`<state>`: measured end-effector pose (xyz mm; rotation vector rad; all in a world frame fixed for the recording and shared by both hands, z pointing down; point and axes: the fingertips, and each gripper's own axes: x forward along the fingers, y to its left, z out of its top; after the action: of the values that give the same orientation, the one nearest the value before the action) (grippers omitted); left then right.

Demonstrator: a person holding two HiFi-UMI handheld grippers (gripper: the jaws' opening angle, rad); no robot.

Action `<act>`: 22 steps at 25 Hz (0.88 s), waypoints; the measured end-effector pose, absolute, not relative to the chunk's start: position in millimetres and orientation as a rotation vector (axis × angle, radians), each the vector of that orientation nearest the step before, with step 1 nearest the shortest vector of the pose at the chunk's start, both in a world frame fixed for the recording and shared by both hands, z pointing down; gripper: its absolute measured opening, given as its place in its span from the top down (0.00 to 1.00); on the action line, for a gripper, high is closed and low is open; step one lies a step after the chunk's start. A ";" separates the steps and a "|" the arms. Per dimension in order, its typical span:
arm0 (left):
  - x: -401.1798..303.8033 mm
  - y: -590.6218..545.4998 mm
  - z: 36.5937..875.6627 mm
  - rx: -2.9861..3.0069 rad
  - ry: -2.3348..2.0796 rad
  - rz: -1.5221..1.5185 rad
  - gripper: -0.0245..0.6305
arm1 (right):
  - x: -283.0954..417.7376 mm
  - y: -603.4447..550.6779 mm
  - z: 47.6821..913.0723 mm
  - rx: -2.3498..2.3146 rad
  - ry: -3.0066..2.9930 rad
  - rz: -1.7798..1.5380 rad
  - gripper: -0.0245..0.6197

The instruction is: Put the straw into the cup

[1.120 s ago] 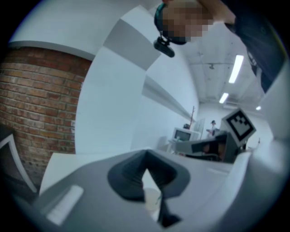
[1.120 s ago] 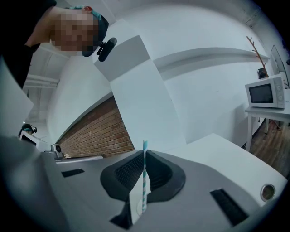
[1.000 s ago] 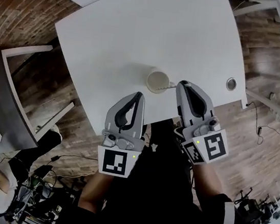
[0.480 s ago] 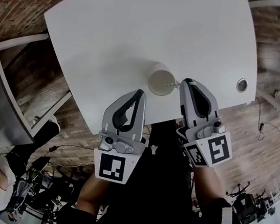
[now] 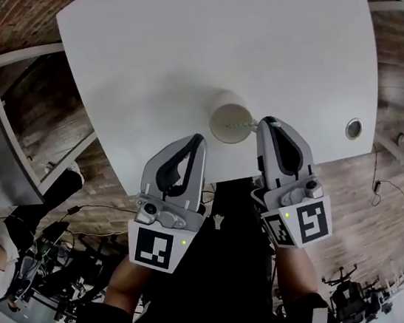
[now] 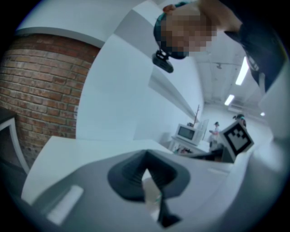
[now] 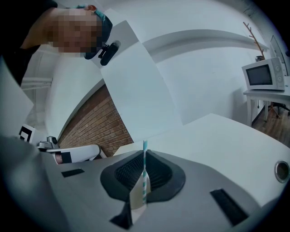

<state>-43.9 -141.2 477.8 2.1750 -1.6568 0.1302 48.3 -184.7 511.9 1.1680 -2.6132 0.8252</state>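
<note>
1 white desk (image 5: 204, 38) is carrying it all. 2 tools are hanging over its near edge: the L tool (image 5: 198, 140) is squeezed tight w/ nothing in it. 1 cup (image 5: 230, 121) is standing just by the R tool (image 5: 266, 121). That tool is pinching 1 stripy straw (image 5: 246, 126), which is reaching the cup's rim. Only the head view is showing the cup. Only the R gripper view is showing the grip.

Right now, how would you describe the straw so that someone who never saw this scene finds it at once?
Look at the big white table, then at the white cup by the edge nearest the person. Just right of the cup, the right hand-held gripper is shut on the straw. It is the only thin, teal-and-white striped thing among plain white and grey ones.
</note>
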 end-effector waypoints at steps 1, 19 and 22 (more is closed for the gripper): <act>-44.1 -141.4 479.0 2.168 -1.660 0.127 0.96 | 48.9 -185.5 513.5 1.164 -2.612 0.823 0.94; -51.7 -139.4 497.0 2.128 -1.651 0.138 0.96 | 41.4 -205.3 530.6 1.167 -2.628 0.895 0.94; -48.3 -141.7 496.6 2.134 -1.636 0.134 0.96 | 38.5 -208.1 529.6 1.156 -2.636 0.889 0.94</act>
<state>-48.3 -141.7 496.6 2.1337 -1.6357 0.1337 38.5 -208.1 529.6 1.1559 -2.6360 0.8886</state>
